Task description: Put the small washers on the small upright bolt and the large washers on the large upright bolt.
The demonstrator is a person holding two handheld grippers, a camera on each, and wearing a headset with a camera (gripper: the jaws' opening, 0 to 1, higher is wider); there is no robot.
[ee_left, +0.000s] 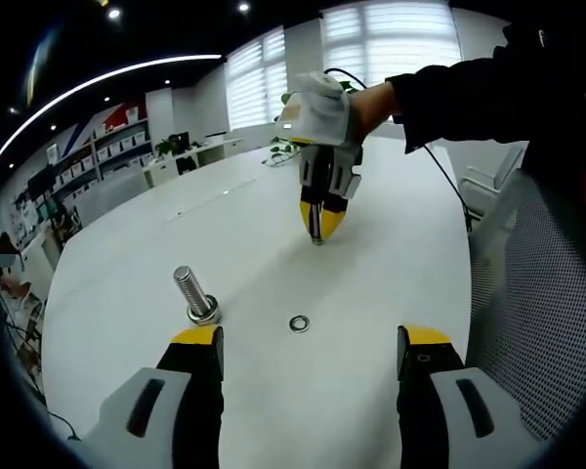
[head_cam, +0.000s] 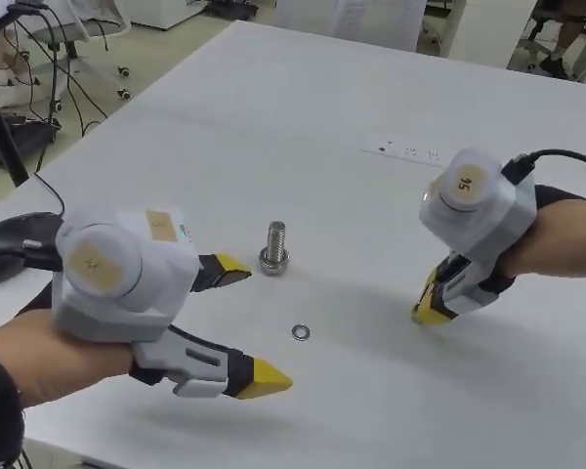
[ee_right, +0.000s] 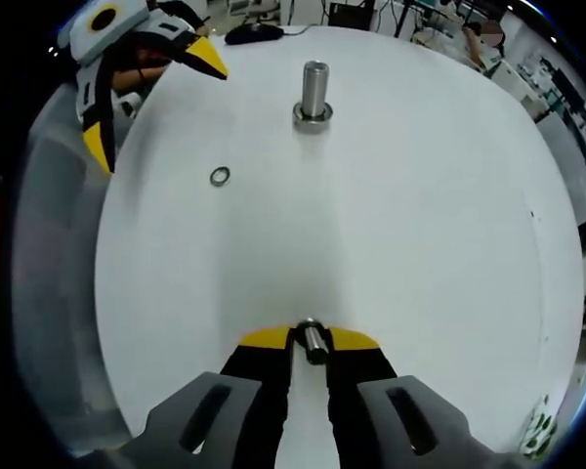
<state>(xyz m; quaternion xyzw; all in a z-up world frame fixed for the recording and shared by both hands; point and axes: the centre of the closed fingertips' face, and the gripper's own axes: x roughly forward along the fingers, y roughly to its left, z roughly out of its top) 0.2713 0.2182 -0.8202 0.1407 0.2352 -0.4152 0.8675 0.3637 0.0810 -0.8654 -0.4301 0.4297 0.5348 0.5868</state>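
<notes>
At four o'clock from the large bolt (head_cam: 275,246), the right gripper (ee_right: 311,339) clamps its fingers (ee_right: 267,340) on, probably, the small bolt (ee_right: 314,345) to stand it; the left gripper (ee_left: 311,337), fingers apart, faces the washer (ee_left: 299,323).

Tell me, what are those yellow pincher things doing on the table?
A person holds a gripper in each hand. The right gripper is shut on what looks like the small bolt, down at the white table. The left gripper hangs open near the large upright bolt. One loose washer lies ahead of its jaws.
</notes>
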